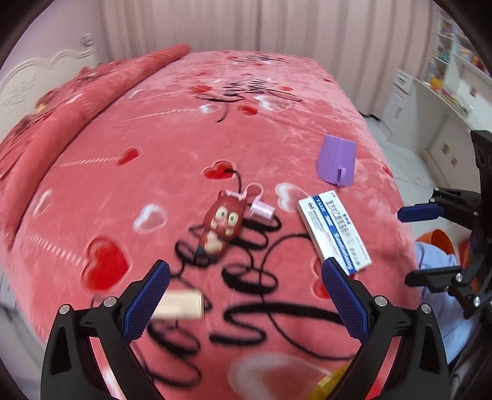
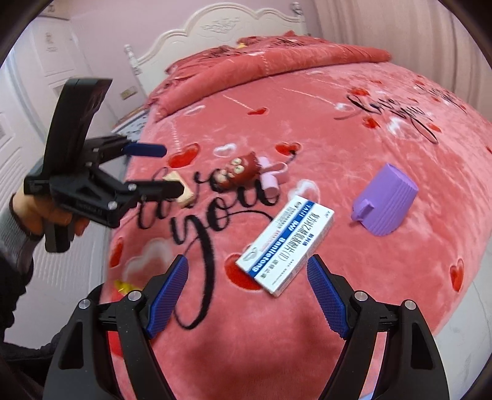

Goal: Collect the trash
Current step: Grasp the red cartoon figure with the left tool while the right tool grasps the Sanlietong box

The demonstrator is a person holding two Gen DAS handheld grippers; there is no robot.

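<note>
A white and blue medicine box (image 1: 333,230) (image 2: 286,246) lies on the pink bed. A small beige box (image 1: 180,303) (image 2: 180,186) lies near my left gripper. A yellow wrapper (image 1: 330,381) (image 2: 126,284) lies at the bed's near edge. My left gripper (image 1: 246,277) (image 2: 170,167) is open and empty above the bed, the beige box beside its left finger. My right gripper (image 2: 247,272) (image 1: 409,246) is open and empty, the medicine box's near end just ahead between its fingers.
A brown toy figure (image 1: 223,226) (image 2: 238,170) and a pink roll (image 1: 261,210) (image 2: 270,180) lie mid-bed. A purple cup (image 1: 336,160) (image 2: 386,200) lies on its side. An orange bin (image 1: 439,241) stands on the floor. Folded quilt and headboard (image 2: 215,27) at the far end.
</note>
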